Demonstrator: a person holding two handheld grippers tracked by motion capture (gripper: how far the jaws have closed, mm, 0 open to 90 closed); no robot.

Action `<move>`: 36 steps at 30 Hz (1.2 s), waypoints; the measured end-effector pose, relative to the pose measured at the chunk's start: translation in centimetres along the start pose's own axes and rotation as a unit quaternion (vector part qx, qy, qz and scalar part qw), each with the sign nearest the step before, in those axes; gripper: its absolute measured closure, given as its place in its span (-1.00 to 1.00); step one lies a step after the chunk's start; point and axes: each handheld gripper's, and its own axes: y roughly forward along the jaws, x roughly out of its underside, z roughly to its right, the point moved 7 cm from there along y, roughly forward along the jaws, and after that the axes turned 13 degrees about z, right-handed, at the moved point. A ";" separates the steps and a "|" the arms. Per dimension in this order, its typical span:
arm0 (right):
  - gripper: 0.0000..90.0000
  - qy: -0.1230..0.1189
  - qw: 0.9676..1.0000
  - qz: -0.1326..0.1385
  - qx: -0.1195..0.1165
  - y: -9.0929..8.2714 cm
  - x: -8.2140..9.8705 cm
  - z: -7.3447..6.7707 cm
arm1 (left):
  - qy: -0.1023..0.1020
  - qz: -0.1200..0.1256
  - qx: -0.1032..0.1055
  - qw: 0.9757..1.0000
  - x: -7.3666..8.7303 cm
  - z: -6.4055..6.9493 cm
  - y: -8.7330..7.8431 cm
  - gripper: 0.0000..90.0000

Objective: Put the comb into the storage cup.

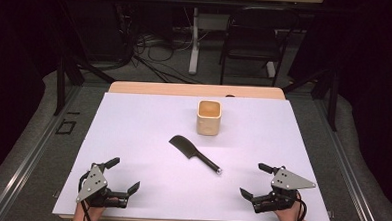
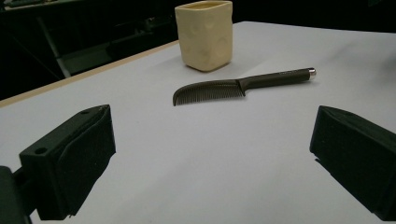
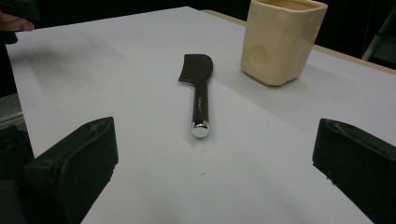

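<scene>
Dark room; cup (image 1: 208,117) interior unseen; comb (image 1: 194,153) teeth indistinct.

The comb (image 3: 198,88) handle bears small print, too tiny to read.

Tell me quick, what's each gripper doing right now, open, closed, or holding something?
Left gripper: open, holding nothing.
Right gripper: open, holding nothing.
</scene>
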 end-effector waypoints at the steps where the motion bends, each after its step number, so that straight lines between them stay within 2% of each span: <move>1: -1.00 -0.001 1.000 0.000 -0.003 0.1 -0.1 -0.1 | -0.001 0.000 0.000 1.000 0.0 0.0 0.0 -1.00; 10: -1.00 -0.002 1.000 -0.011 -0.011 0.4 -0.6 -0.5 | -0.001 0.003 -0.001 1.000 -0.1 0.0 0.0 -1.00; 19: -1.00 -0.006 0.999 -0.030 -0.018 1.4 -0.9 -0.9 | -0.002 0.004 -0.001 1.000 -0.1 0.0 0.0 -1.00; 23: -1.00 0.000 0.999 -0.029 -0.019 1.8 -1.3 -0.8 | 0.000 0.003 -0.002 1.000 -0.1 -0.1 0.0 -1.00; 36: -1.00 0.004 0.998 -0.043 -0.041 3.1 -2.0 -1.7 | -0.002 0.003 -0.002 1.000 0.0 -0.1 0.1 -1.00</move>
